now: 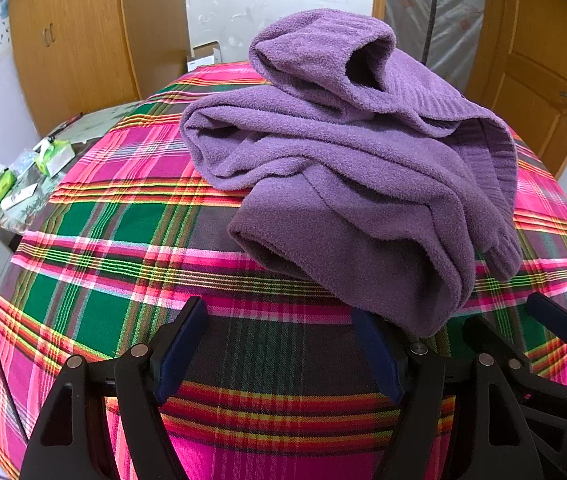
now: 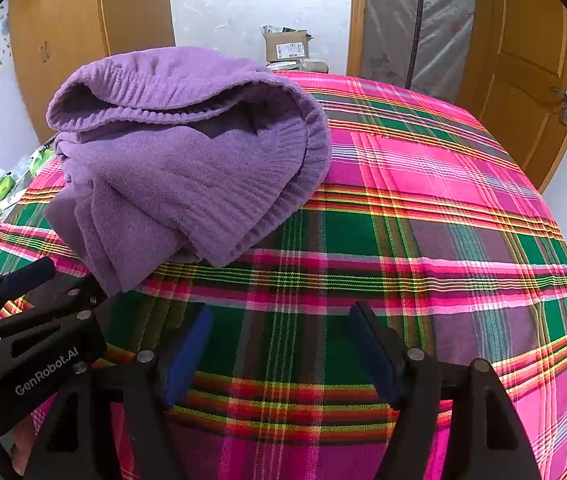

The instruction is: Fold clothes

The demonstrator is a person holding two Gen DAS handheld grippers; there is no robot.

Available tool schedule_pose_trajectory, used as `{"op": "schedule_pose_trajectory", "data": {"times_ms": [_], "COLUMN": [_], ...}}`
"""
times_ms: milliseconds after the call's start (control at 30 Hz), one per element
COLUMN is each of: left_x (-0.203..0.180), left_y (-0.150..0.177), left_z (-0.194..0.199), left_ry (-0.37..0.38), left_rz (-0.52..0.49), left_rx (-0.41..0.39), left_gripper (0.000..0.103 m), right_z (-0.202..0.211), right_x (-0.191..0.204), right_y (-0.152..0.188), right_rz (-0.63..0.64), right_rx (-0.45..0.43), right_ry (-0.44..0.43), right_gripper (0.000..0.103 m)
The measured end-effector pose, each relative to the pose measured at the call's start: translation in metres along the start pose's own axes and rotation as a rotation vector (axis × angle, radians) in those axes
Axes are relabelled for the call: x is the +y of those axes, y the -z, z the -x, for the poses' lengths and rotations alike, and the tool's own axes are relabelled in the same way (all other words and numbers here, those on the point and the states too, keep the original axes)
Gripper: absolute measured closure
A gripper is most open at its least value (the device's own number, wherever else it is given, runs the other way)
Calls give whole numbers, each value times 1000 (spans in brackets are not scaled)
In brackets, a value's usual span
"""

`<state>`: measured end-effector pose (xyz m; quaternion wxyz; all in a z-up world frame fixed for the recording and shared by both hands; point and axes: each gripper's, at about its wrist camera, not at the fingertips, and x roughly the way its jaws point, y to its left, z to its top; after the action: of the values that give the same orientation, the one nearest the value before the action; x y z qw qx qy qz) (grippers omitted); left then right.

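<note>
Over the plaid bedspread (image 1: 123, 240), my left gripper (image 1: 281, 344) hangs with fingers spread wide, holding nothing; its right pad (image 1: 375, 356) sits just beside the purple sweater (image 1: 343, 160), which is bunched on the cloth. My right gripper (image 2: 279, 346) is equally wide, empty, sweater (image 2: 187, 152) up-left.

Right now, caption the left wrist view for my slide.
Open left claw faces a crumpled purple sweater on a plaid bedspread.
</note>
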<state>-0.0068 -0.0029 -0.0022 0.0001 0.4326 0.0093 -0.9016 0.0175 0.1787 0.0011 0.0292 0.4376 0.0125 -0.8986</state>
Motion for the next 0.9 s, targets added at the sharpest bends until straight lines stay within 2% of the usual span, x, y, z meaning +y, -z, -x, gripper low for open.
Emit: {"op": "schedule_pose_trajectory", "data": {"times_ms": [700, 900], "left_x": [3, 6], "left_y": [-6, -10], "left_z": [-4, 4], "left_ry": [2, 36], "left_rz": [6, -21], "left_rx": [1, -31], "left_gripper": [27, 26], "right_z": [-1, -2], "right_x": [-6, -8], "right_y": [1, -4], "right_rz": [6, 24], "right_rx": [0, 3], "right_ry": [0, -32], "right_gripper": [31, 29]}}
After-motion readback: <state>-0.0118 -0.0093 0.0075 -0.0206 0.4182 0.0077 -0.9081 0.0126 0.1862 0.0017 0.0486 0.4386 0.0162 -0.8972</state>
